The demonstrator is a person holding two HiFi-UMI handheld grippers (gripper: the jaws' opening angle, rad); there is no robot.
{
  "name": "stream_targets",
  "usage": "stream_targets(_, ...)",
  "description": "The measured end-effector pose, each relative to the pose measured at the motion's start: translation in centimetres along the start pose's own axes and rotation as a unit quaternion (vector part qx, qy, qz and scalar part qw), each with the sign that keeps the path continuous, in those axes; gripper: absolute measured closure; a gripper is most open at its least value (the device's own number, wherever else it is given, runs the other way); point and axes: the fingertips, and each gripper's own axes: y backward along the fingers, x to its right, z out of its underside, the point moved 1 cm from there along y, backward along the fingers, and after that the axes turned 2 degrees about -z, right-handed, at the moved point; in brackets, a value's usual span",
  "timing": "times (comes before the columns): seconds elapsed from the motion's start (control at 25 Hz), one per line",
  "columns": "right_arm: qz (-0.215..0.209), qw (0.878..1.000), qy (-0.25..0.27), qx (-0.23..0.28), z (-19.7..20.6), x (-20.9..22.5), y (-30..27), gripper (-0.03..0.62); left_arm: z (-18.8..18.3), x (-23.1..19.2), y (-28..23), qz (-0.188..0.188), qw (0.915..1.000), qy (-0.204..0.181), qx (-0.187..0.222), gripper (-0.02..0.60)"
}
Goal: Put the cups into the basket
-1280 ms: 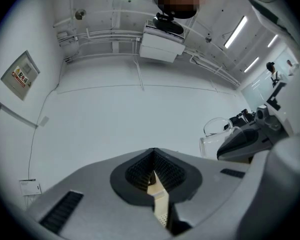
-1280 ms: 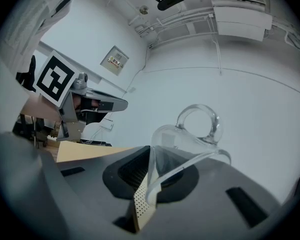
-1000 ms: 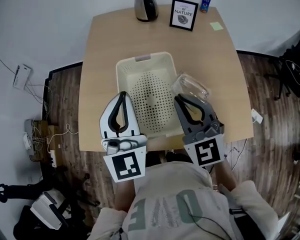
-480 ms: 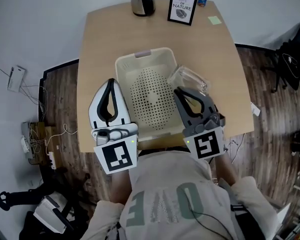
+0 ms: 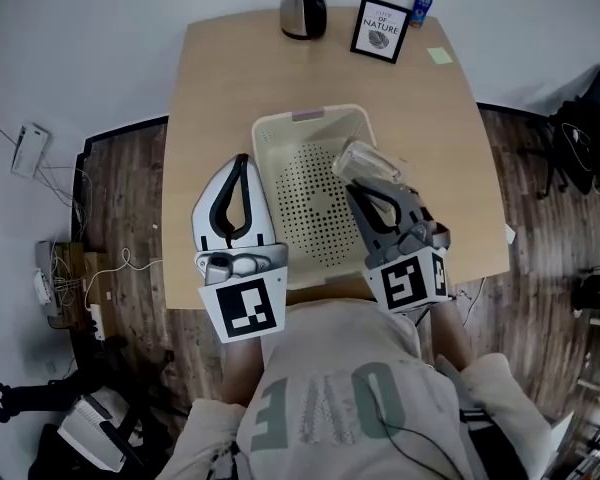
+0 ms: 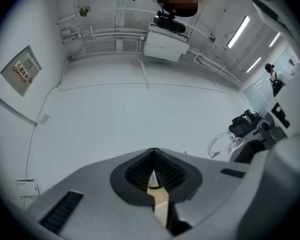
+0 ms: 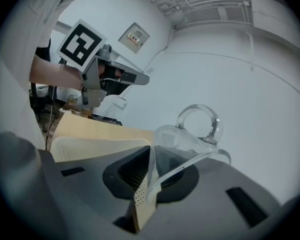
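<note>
A cream perforated basket [image 5: 280, 133] stands on the wooden table [image 5: 220, 88] in the head view. My right gripper [image 5: 355, 191] is shut on the rim of a clear glass cup [image 5: 370, 161], which hangs tilted over the basket's right rim. In the right gripper view the cup [image 7: 192, 131] sticks out from the right gripper [image 7: 151, 156] with its handle upward, above the basket [image 7: 90, 146]. My left gripper [image 5: 242, 160] hovers just left of the basket. In the left gripper view it [image 6: 154, 169] is shut with nothing held and faces a white wall.
A dark kettle [image 5: 303, 6], a framed picture [image 5: 380, 30], a blue bottle [image 5: 423, 3] and a yellow note [image 5: 440, 55] sit along the table's far edge. The near edge runs just under both grippers.
The right gripper has carried the cup leftward, from outside the basket's right rim to over that rim. The left gripper stays beside the basket's left side.
</note>
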Motion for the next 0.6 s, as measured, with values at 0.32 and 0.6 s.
stream_targets(0.32, -0.064, 0.994, 0.069, -0.049, 1.6, -3.1, -3.2, 0.571, 1.2, -1.4, -0.2, -0.006, 0.9995, 0.03, -0.009, 0.574)
stream_targets(0.6, -0.113, 0.981, 0.123, -0.101, 3.5, -4.6, -5.5, 0.571, 2.6, -2.0, -0.3, -0.014, 0.9991, 0.032, -0.022, 0.574)
